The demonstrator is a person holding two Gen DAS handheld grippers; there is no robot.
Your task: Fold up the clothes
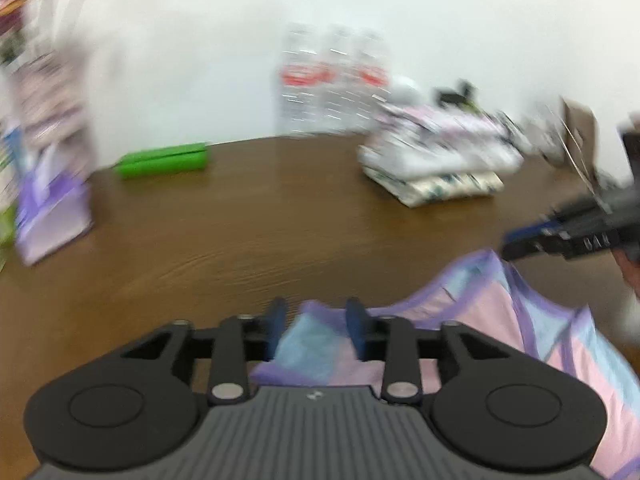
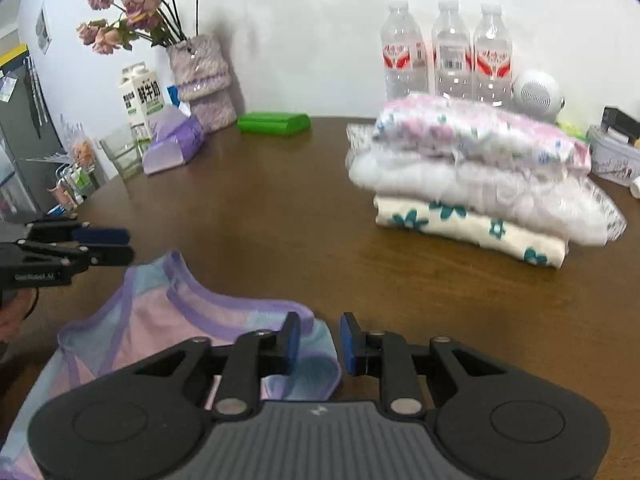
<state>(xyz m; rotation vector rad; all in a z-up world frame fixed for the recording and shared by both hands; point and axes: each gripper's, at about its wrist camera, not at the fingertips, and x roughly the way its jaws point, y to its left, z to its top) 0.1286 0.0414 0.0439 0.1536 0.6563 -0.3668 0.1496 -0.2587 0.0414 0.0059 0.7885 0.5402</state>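
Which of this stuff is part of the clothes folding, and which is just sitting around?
Folding:
pastel top
folded pile
left tongs
right tongs

Just lying about:
bottles
flowers
milk carton
green case
speaker

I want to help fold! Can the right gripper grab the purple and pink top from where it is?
Probably yes. The right gripper hangs open right over the top's strap, with nothing between.

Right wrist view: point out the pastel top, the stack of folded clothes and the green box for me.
pastel top (image 2: 160, 312), right wrist view, on its pink front panel.
stack of folded clothes (image 2: 480, 176), right wrist view, on the white middle garment.
green box (image 2: 274, 123), right wrist view, on its top face.
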